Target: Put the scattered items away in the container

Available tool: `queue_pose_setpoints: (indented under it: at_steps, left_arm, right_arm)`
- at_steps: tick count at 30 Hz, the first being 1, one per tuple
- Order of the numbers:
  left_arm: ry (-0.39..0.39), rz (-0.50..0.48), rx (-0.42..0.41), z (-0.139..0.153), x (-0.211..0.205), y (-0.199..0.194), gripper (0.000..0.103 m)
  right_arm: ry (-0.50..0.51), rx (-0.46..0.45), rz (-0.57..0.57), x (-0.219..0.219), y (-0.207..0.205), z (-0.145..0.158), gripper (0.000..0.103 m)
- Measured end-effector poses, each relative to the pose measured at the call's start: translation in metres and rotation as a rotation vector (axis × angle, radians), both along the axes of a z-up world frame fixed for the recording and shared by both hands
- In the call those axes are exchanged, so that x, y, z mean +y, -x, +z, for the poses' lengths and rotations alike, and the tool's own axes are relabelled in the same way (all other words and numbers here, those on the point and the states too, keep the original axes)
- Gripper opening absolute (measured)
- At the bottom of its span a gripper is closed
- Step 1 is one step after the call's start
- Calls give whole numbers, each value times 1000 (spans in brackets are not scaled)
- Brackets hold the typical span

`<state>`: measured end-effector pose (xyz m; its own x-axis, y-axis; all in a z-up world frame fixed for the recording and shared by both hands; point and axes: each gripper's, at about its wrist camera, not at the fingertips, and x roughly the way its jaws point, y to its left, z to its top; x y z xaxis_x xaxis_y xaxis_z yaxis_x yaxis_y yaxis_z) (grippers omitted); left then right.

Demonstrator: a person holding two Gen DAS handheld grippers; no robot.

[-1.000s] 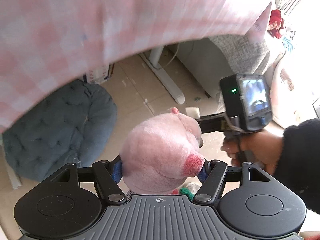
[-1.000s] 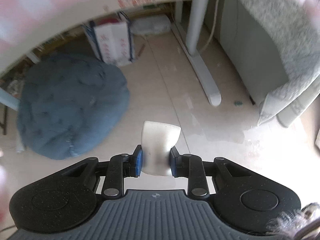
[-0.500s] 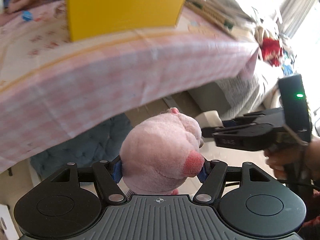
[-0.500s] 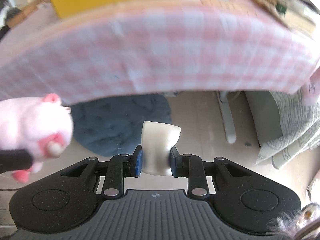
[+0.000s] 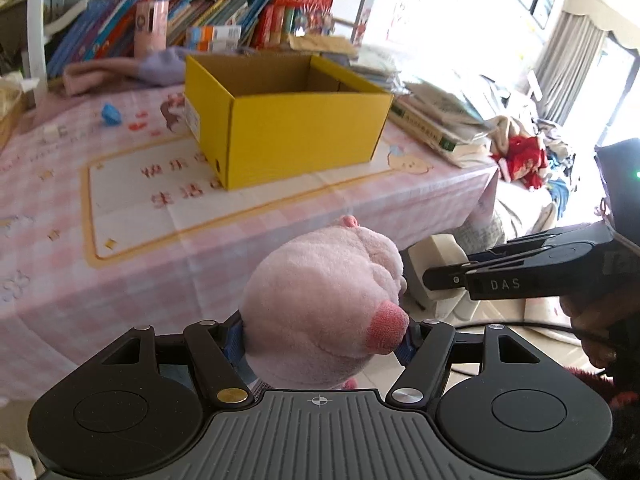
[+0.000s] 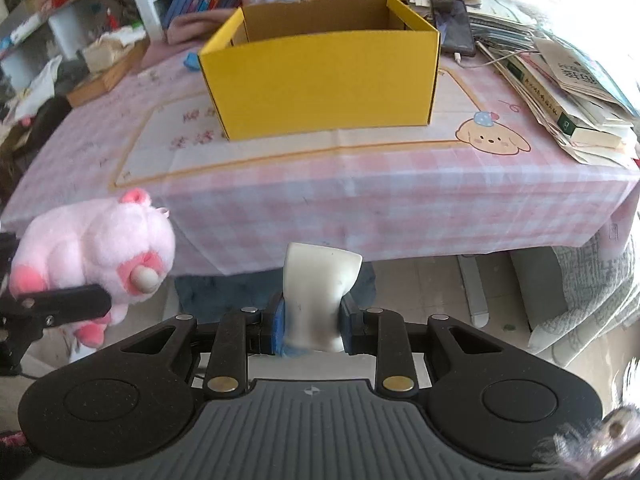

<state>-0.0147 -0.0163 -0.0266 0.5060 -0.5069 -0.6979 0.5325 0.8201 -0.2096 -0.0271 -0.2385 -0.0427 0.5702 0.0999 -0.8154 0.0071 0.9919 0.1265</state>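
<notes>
A pink checked cloth (image 6: 400, 184) covers the desk. Books (image 6: 576, 92) are stacked at its right end beside a phone (image 6: 454, 26), and a crowded bookshelf (image 5: 224, 12) stands behind.

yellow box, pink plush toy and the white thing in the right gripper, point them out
yellow box (image 6: 324, 84), right wrist view, front wall
pink plush toy (image 5: 320, 304), left wrist view, body
white object (image 6: 320, 280), right wrist view, upper part

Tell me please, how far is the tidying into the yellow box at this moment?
Done: nothing visible yet; the yellow cardboard box on the pink checked tablecloth shows only bare inner walls, though its floor is hidden. In hand: the left gripper clamps a pink plush pig, and the right gripper clamps a small white cup-shaped object. Left: both must go into the box.
</notes>
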Motion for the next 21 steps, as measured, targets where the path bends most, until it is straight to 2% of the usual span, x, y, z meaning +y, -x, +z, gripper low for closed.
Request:
queue_pose_setpoints:
  at_steps: [6,13,21]
  left_arm:
    - [22,-4,-78,14,28,1,68]
    - [49,-43,-111,22,41,-5,68]
    - [86,-64,-160,37,36,-24,68]
  right_arm:
    - [24,-47,-13,30,-2,17,25]
    - [71,-115,-7,56,4,35,25]
    - [119,-214,-32,49,-15,62,25]
